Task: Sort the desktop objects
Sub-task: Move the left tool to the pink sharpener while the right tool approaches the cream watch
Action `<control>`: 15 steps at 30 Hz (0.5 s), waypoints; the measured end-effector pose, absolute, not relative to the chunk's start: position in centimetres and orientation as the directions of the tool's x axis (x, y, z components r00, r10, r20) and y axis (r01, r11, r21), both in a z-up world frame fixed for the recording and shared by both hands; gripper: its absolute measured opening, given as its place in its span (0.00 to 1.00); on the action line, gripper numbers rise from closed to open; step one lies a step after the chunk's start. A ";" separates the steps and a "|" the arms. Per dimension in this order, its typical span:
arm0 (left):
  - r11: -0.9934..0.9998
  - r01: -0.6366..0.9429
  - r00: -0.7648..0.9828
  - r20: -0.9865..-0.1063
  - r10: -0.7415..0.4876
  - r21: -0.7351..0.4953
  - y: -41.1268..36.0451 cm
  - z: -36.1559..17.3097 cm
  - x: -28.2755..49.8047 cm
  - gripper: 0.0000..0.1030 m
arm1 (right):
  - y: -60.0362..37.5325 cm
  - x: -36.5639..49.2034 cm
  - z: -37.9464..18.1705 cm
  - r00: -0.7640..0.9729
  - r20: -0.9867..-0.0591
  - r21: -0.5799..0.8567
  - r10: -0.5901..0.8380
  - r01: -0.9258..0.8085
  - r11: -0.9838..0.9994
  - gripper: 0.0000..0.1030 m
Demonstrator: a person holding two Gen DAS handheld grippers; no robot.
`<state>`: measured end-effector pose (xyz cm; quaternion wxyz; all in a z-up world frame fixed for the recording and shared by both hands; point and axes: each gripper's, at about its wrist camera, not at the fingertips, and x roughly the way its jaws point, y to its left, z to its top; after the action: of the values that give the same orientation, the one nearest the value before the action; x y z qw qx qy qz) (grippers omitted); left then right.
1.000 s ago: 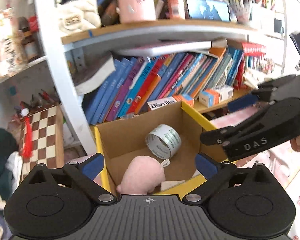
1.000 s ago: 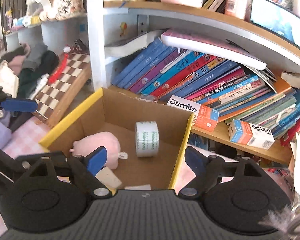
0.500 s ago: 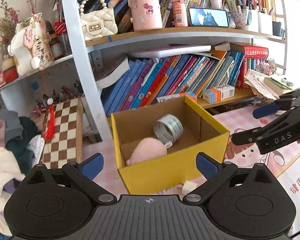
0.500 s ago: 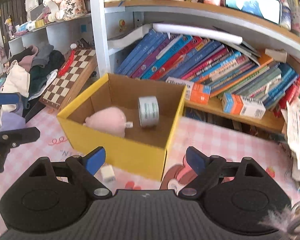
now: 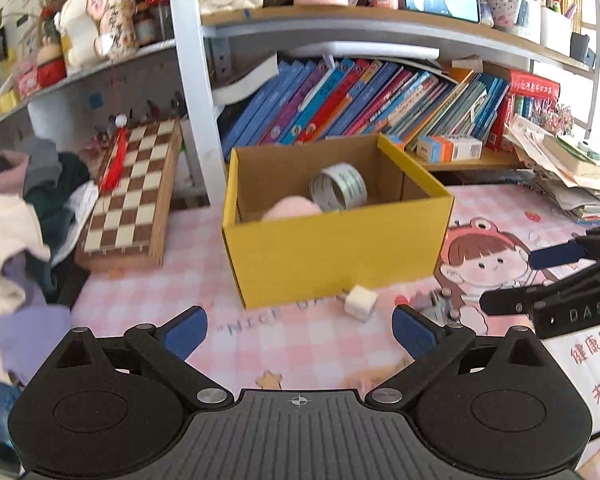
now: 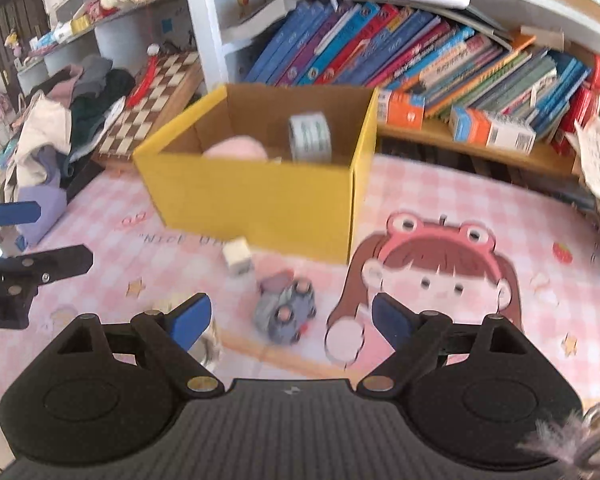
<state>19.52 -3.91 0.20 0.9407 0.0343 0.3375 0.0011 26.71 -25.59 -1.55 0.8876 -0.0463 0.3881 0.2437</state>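
Hovering both tongs, left [image 5: 300, 330] and right [image 6: 290, 318], jaws wide and empty, I see one yellow box [image 6: 260, 200] holding one tape roll [image 6: 310, 136] and one pink plush [image 6: 236, 148]. Loose on the desk [image 6: 460, 208]: one cube [image 6: 238, 256], one toy car [image 6: 286, 310]. Risk: blurred view, so I might knock the car aside.

I see a white-posted bookshelf [image 5: 188, 80] crammed with slanting books [image 5: 340, 108], a chessboard [image 5: 136, 188] leaning left, a pink checked mat [image 6: 480, 208] covering the worktop, daylight glaring right
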 end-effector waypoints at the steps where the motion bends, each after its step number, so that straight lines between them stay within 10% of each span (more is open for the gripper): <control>1: 0.998 0.018 0.768 -0.639 0.026 0.063 -4.0 -0.1 19.2 0.97 | -25.6 26.4 -1.9 0.572 -0.719 0.108 0.396 -0.471 0.875 0.85; 15: 0.998 0.027 0.692 -0.721 0.020 0.054 -4.5 -4.5 16.6 0.97 | -25.2 24.9 -5.4 0.514 -0.771 0.129 0.377 -0.454 0.882 0.79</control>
<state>16.56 -4.53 -4.47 0.9194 0.0300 0.3921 -0.0020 24.88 -25.20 -5.42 0.8688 -0.0446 0.4312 0.2392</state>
